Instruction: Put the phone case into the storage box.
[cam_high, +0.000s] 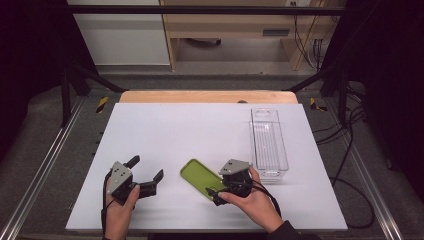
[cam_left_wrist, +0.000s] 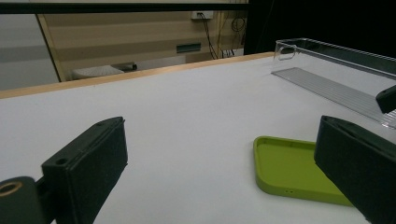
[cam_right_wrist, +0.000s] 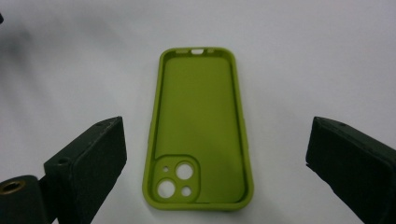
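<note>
A green phone case (cam_high: 199, 176) lies inside-up on the white table (cam_high: 170, 125), near the front middle. My right gripper (cam_high: 214, 196) sits at the case's near end, held in a hand. In the right gripper view its jaws stand wide apart on either side of the case (cam_right_wrist: 198, 135), with bare table between the pads and the case's rim. My right gripper (cam_right_wrist: 217, 135) is open. My left gripper (cam_high: 146, 168) rests at the front left, open, with nothing between its jaws. In the left gripper view (cam_left_wrist: 222, 140) the case (cam_left_wrist: 289, 172) lies to the right.
A clear plastic bin (cam_high: 268, 145) stands lengthwise at the right side of the table, just beyond the right hand; it also appears in the left gripper view (cam_left_wrist: 336, 70). A wooden edge (cam_high: 207, 96) runs along the table's far side.
</note>
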